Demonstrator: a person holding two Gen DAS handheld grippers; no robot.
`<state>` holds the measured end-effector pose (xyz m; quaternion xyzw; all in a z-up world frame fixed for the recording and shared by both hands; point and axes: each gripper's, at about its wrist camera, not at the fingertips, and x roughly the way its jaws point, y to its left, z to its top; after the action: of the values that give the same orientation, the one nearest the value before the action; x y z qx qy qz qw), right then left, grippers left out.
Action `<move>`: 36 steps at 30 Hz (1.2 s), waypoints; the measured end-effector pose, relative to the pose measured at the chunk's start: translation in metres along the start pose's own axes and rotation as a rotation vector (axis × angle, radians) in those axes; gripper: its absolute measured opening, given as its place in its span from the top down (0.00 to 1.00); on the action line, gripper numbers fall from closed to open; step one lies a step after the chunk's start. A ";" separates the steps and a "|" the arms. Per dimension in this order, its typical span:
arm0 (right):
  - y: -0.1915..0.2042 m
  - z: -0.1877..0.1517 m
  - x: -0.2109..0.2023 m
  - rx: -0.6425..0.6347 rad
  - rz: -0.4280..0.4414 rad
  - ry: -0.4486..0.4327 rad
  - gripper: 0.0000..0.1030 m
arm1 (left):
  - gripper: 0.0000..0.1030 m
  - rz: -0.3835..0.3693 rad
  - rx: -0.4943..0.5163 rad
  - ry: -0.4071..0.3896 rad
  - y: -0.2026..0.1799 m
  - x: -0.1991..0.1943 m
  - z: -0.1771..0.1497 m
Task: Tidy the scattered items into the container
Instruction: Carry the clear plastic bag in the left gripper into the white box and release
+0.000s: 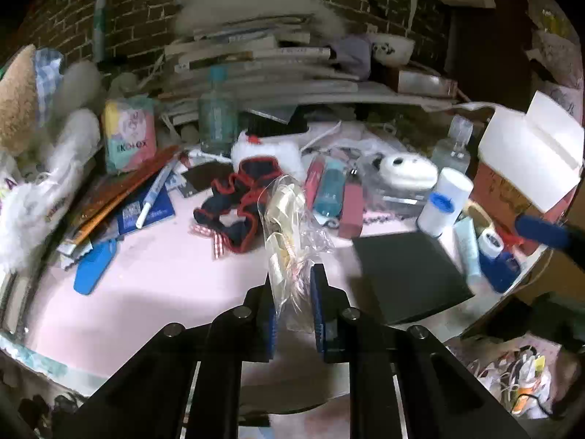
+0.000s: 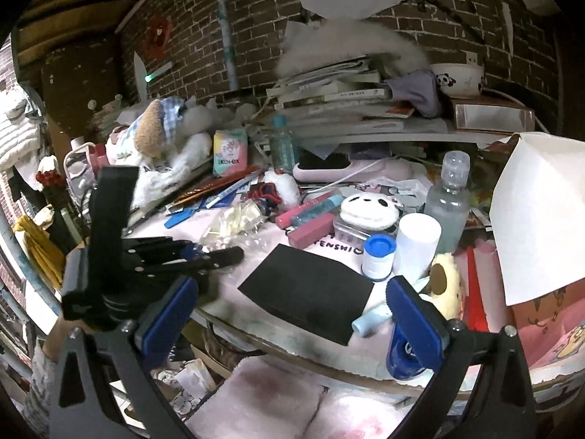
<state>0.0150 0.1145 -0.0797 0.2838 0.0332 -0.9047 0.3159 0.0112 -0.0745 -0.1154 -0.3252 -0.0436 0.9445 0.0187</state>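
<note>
I am in the transfer step of the tidy-up: one item is gripped and has yet to reach the container. My left gripper [image 1: 292, 292] has its jaws drawn in as far as they go, pinching the lower end of a clear plastic packet [image 1: 283, 219] with pale yellow contents; the packet stands up and away from the blue pads, and in the left wrist view it appears lifted off the pink table cover [image 1: 146, 292], though I cannot confirm full clearance. My right gripper [image 2: 292, 314] stands at full spread with nothing between its pads, hovering at the near edge of the table over a flat black card [image 2: 310, 289]. I judge the container to be the pink carton with the raised white flap [image 2: 537, 212] at the right end of the table; its opening is hidden from both cameras, so I cannot tell what it already holds. The remaining clutter lies between the two grippers: a dark fabric piece with red trim [image 1: 237, 205], a pink tube and a teal tube [image 1: 329, 190] side by side, a white bottle with a blue cap [image 1: 444, 205] and a clear bottle [image 2: 449, 197]. The next move calls for carrying the packet rightward, high enough to pass the upright bottles, then over the carton's wall and under the flap before the jaws release. The film is thin and slack, so the packet may swing or slip in transit.
</note>
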 end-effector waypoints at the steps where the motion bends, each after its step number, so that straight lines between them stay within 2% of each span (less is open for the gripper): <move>1: 0.000 -0.001 0.001 -0.001 -0.008 -0.001 0.00 | 0.90 -0.006 -0.002 -0.008 0.000 -0.004 0.002; 5: -0.005 -0.003 0.003 0.014 -0.050 -0.012 0.00 | 0.90 -0.017 0.015 -0.043 -0.006 -0.022 0.018; 8: -0.011 -0.004 0.003 0.044 -0.077 -0.039 0.00 | 0.90 -0.064 0.024 -0.071 -0.014 -0.035 0.037; 13: -0.014 -0.004 0.006 0.013 -0.182 -0.061 0.00 | 0.90 -0.215 0.077 -0.120 -0.045 -0.054 0.081; 17: -0.015 -0.009 0.004 -0.066 -0.166 -0.100 0.00 | 0.90 -0.380 0.177 -0.118 -0.089 -0.061 0.117; 21: -0.016 -0.012 0.006 -0.086 -0.152 -0.046 0.00 | 0.90 -0.490 0.306 -0.054 -0.148 -0.051 0.150; 29: -0.027 -0.019 0.005 -0.056 -0.148 -0.039 0.00 | 0.90 -0.570 0.455 0.162 -0.238 -0.009 0.174; 33: -0.033 -0.019 0.005 -0.038 -0.143 -0.040 0.00 | 0.90 -0.559 0.537 0.276 -0.275 0.009 0.173; 36: -0.036 -0.019 0.004 -0.019 -0.128 -0.041 0.00 | 0.90 -0.513 0.586 0.363 -0.296 0.027 0.173</move>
<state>0.0003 0.1456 -0.1022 0.2597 0.0534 -0.9283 0.2608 -0.1144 0.2095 0.0313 -0.4456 0.1509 0.8092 0.3519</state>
